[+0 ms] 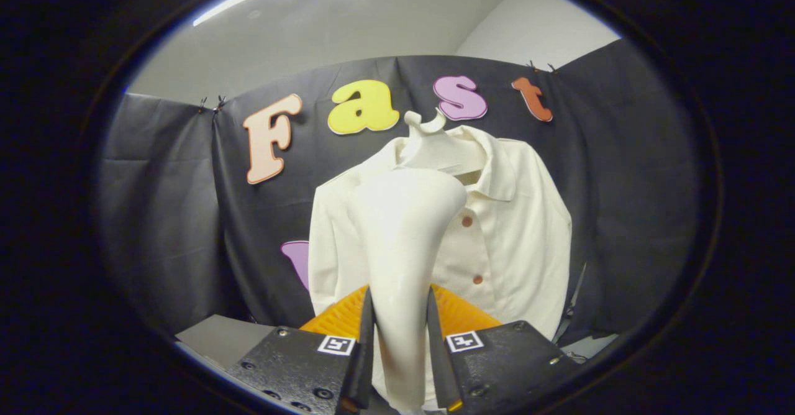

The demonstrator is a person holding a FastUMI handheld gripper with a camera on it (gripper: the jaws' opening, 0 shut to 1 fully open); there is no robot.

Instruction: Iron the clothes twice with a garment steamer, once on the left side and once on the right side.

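Observation:
A cream-white garment steamer (pixel 404 247) stands upright between my fingers, its handle pinched on both sides. My gripper (pixel 400 334) is shut on that handle. The steamer's wide head rises just ahead of the fingers and points toward a cream shirt (pixel 515 228) with brown buttons. The shirt hangs on a white hanger (pixel 428 135) against the black cloth wall, beyond the steamer. The steamer head covers the shirt's left chest and is raised near the collar; I cannot tell if it touches the fabric.
A grey table surface (pixel 217 337) lies low to the left of the fingers. The black cloth wall (pixel 161 204) closes the booth behind and to both sides of the shirt. A pale ceiling is above it.

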